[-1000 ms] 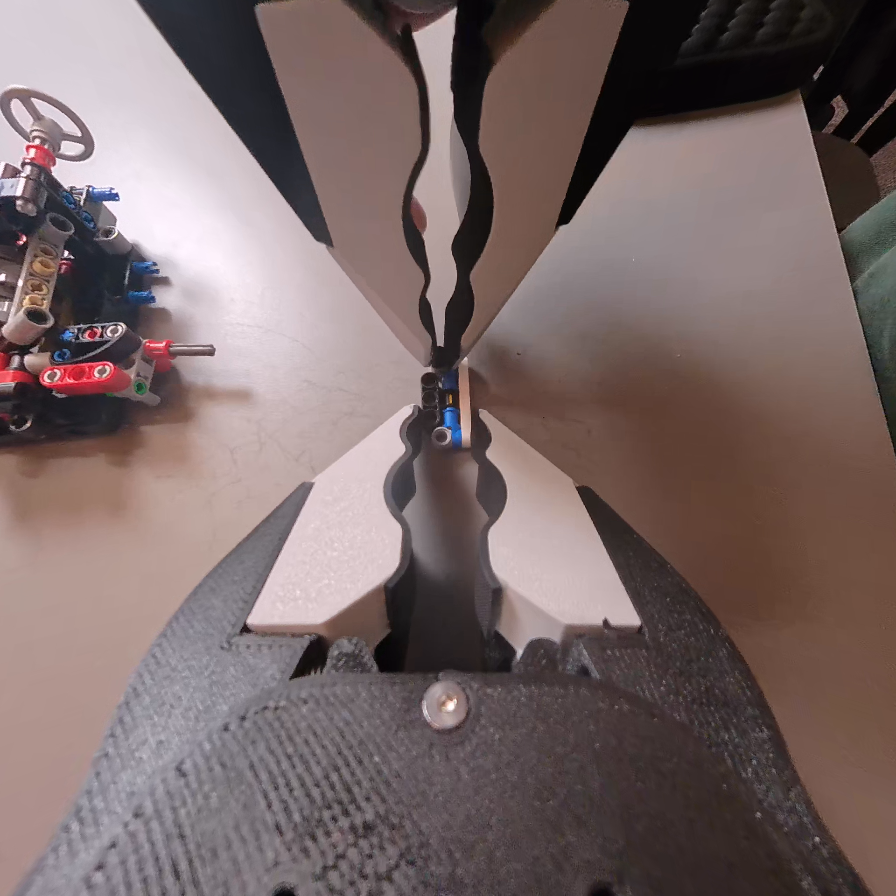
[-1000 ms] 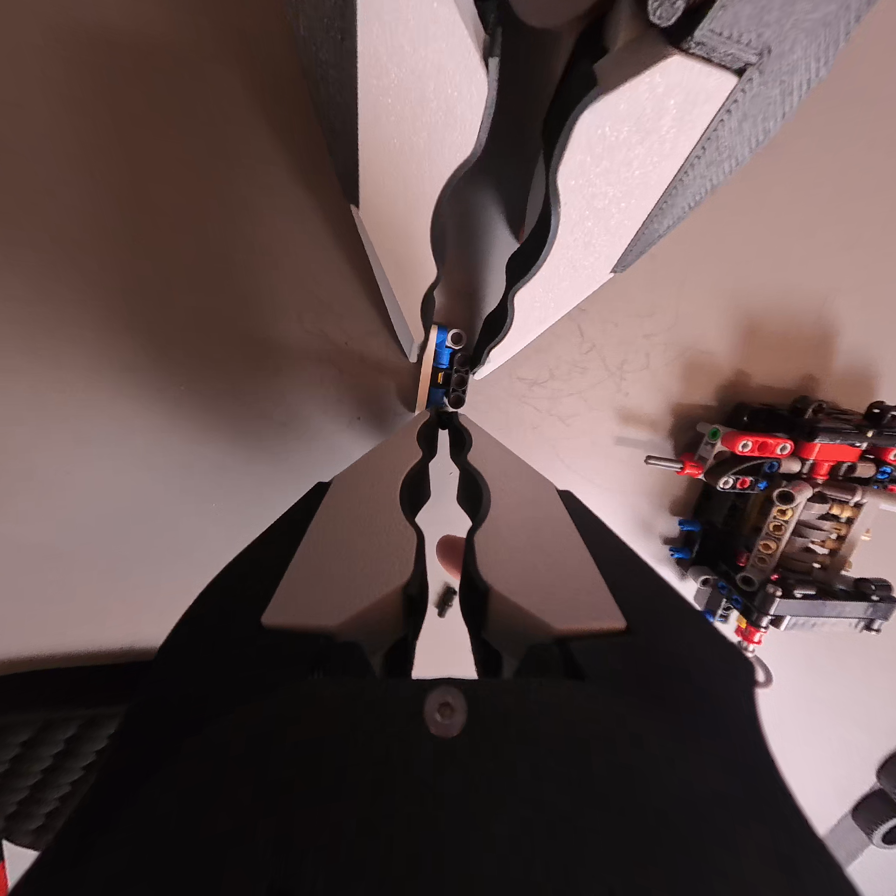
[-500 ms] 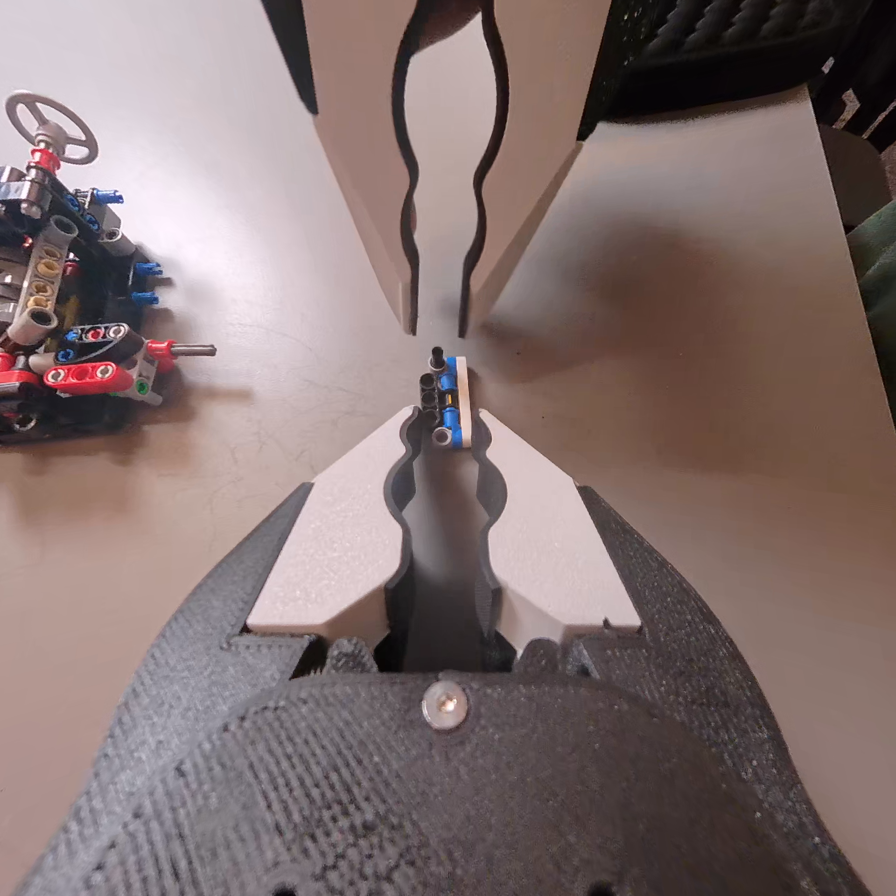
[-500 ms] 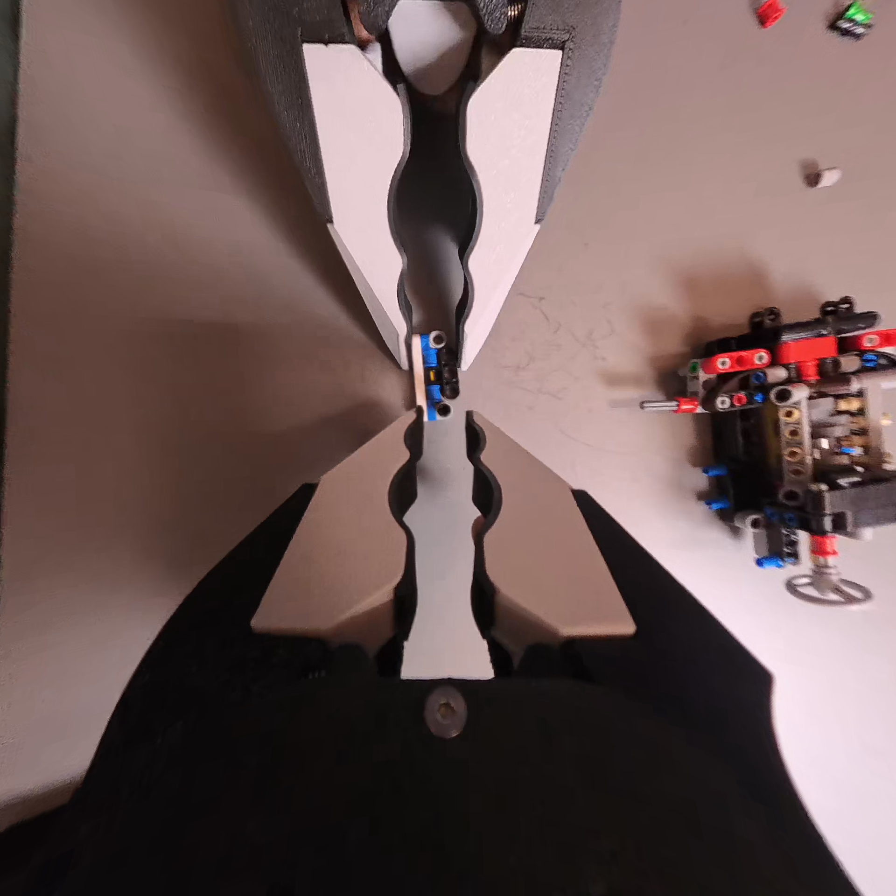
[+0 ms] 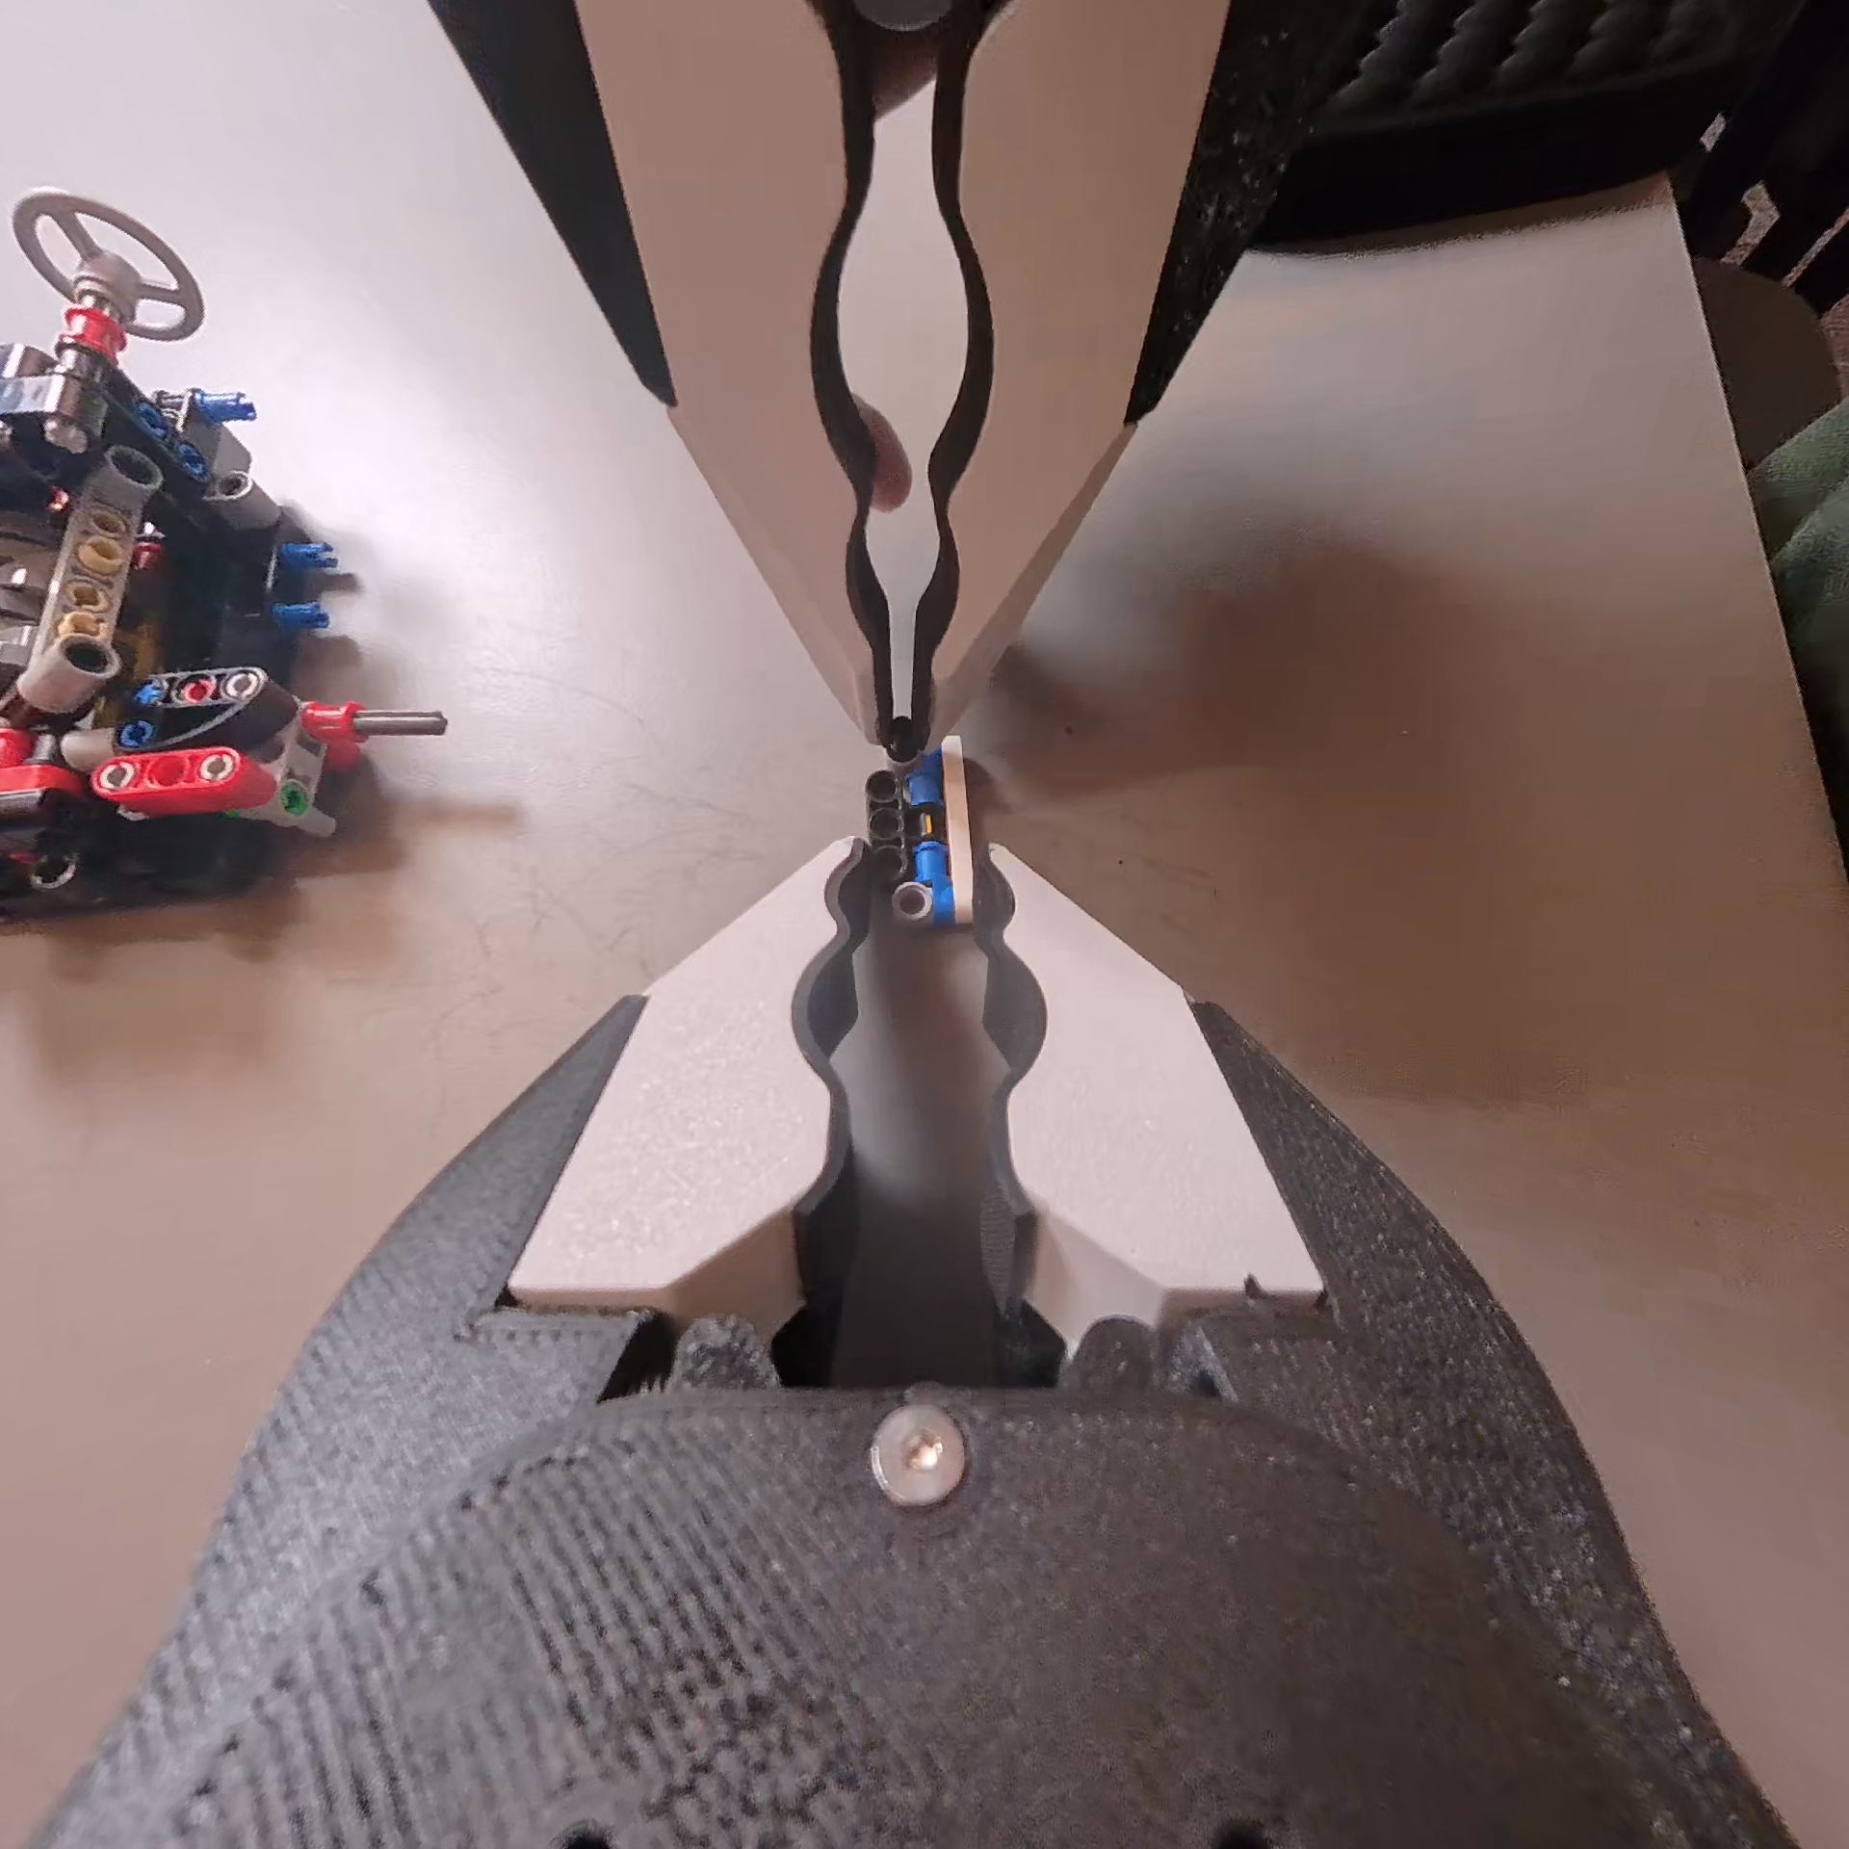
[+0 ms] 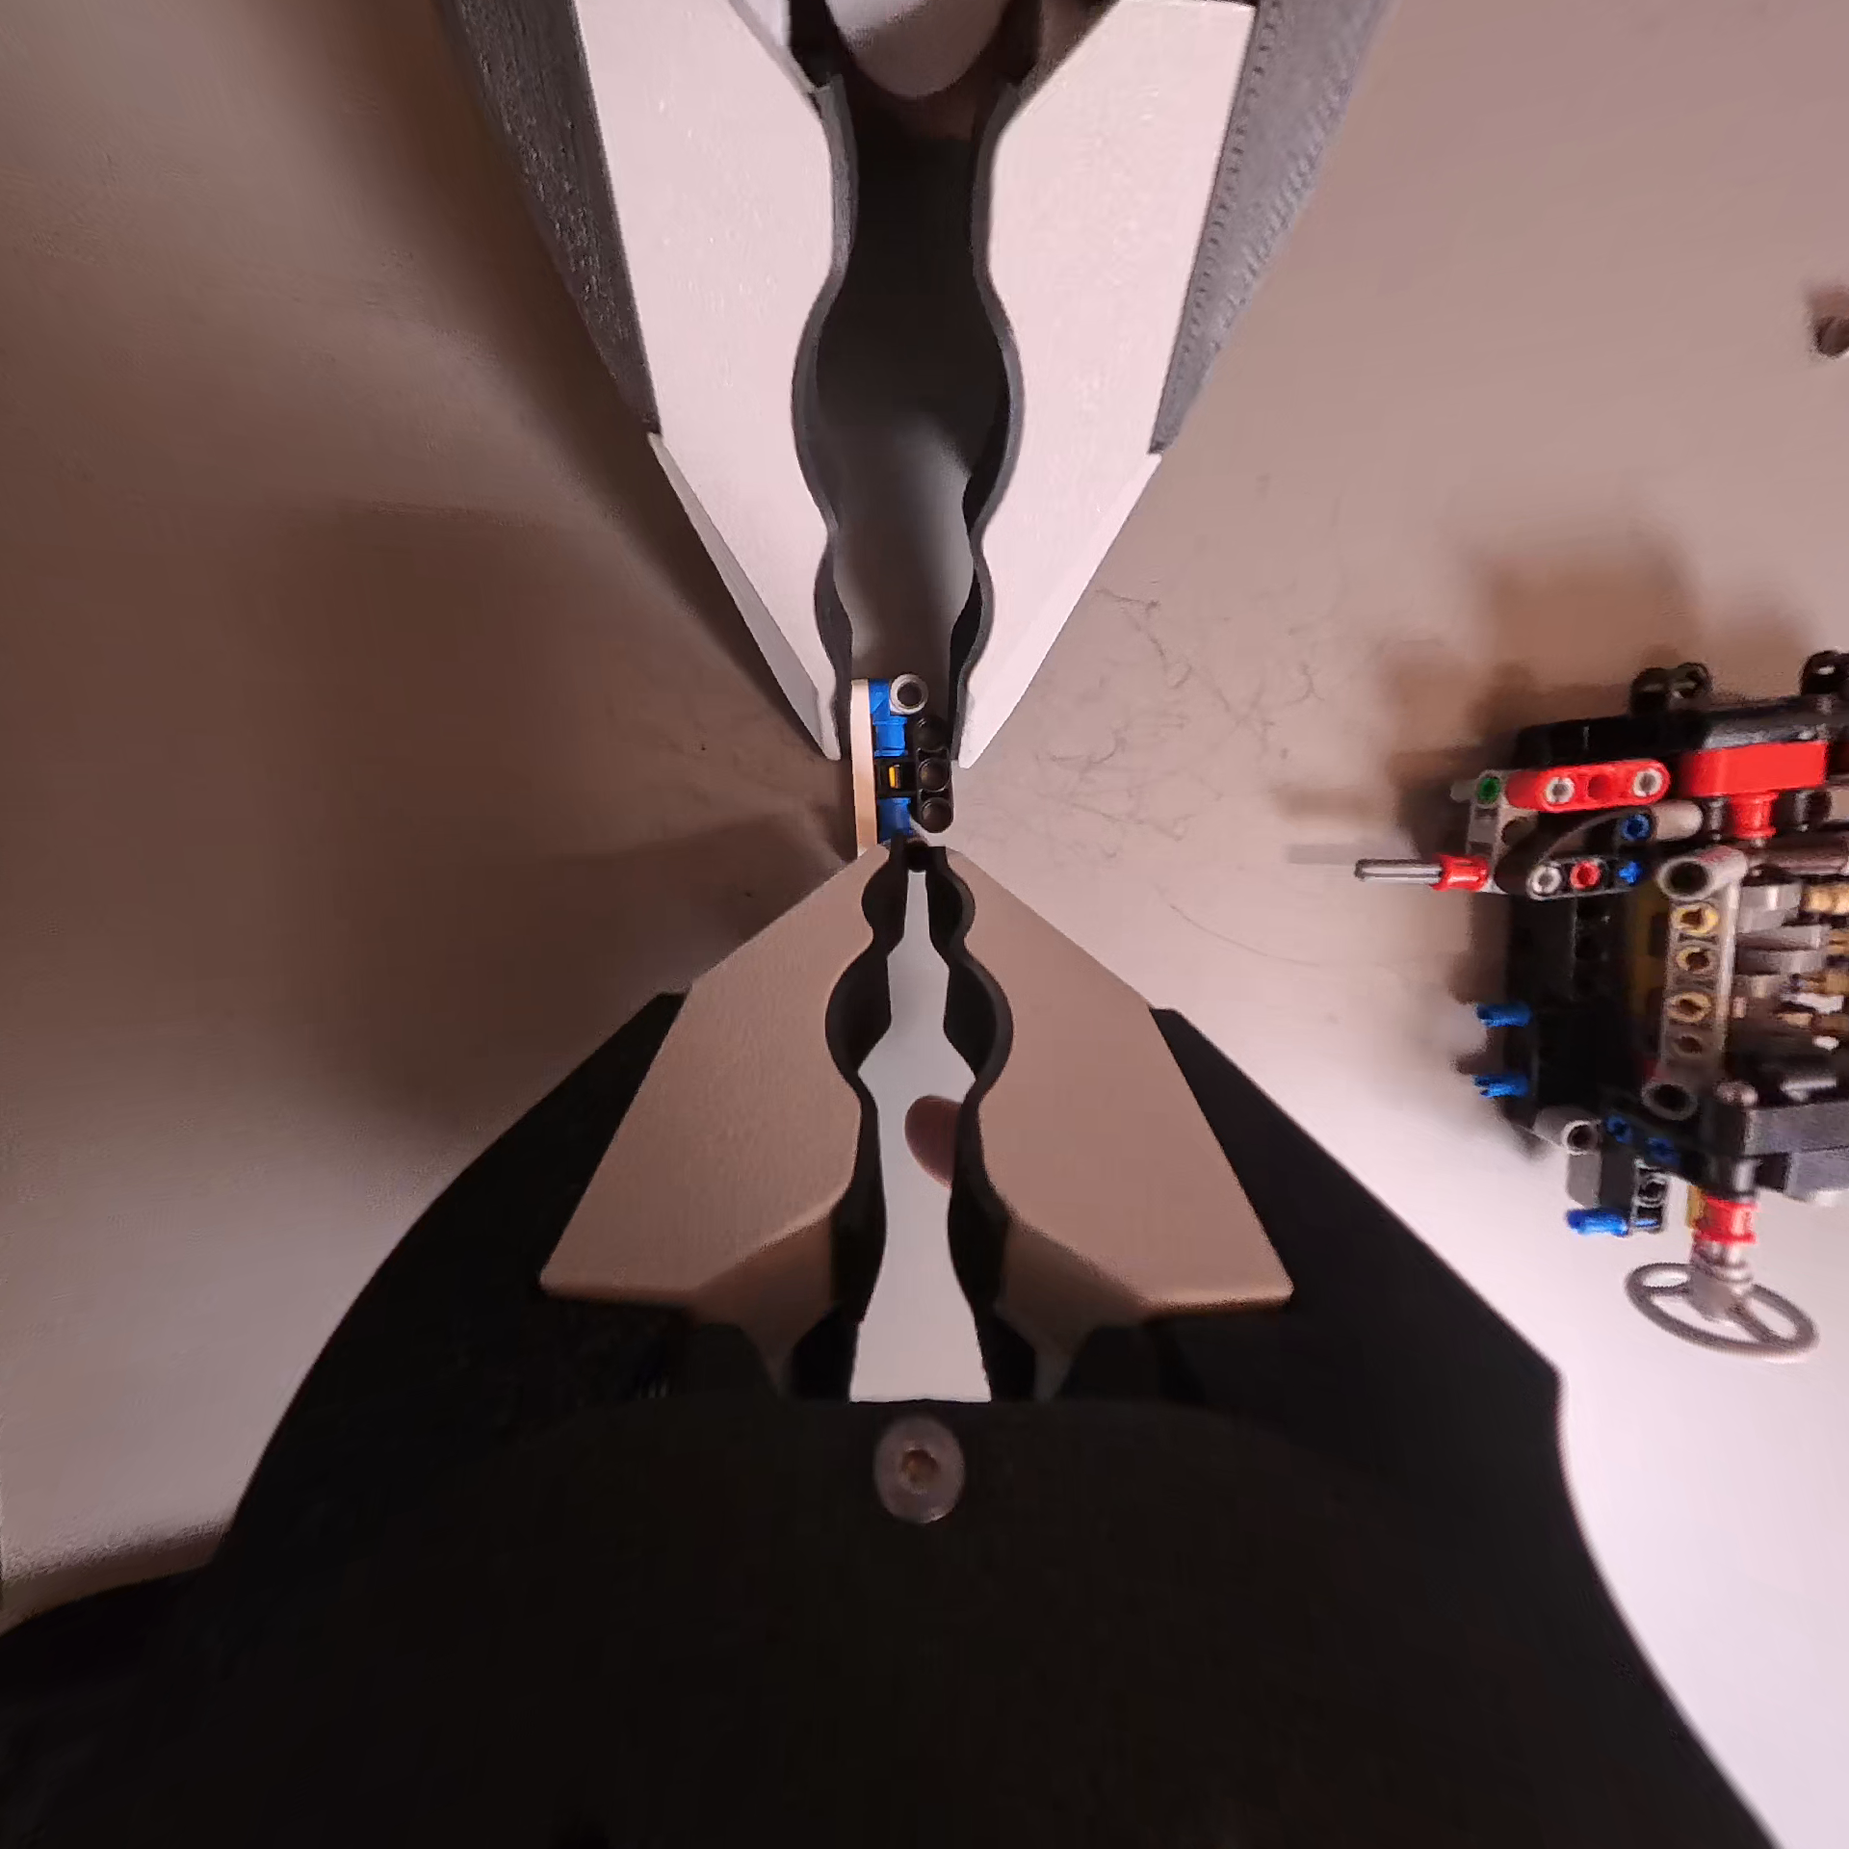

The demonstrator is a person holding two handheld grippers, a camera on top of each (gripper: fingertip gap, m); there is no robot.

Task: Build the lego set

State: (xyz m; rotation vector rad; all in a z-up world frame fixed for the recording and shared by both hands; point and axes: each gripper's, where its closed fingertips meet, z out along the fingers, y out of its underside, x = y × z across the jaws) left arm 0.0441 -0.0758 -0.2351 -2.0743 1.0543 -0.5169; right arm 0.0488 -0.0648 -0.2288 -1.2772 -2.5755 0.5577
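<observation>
A small sub-assembly (image 5: 926, 835), made of a black beam, blue pins and a white panel, is clamped in my left gripper (image 5: 920, 860) above the table. My right gripper (image 5: 905, 725) comes in from the opposite side, tip to tip with the left. It is shut on a black pin (image 5: 900, 733) that sticks out of the sub-assembly's far end. In the right wrist view, my right gripper (image 6: 912, 852) pinches at the near end of the sub-assembly (image 6: 905, 765), which my left gripper (image 6: 900, 745) holds from above.
The partly built car chassis (image 5: 150, 650) with a grey steering wheel (image 5: 105, 262) lies on the table to the left; it also shows in the right wrist view (image 6: 1681, 961). A small grey piece (image 6: 1831, 335) lies farther off. A black chair (image 5: 1501, 100) stands past the table edge. From either gripper's tips it is about 20 cm to the small grey piece (image 6: 1831, 335).
Half a second ago my right gripper was open and drawn back from the sub-assembly. It has come back in and shut on the black pin. My left gripper has kept its hold.
</observation>
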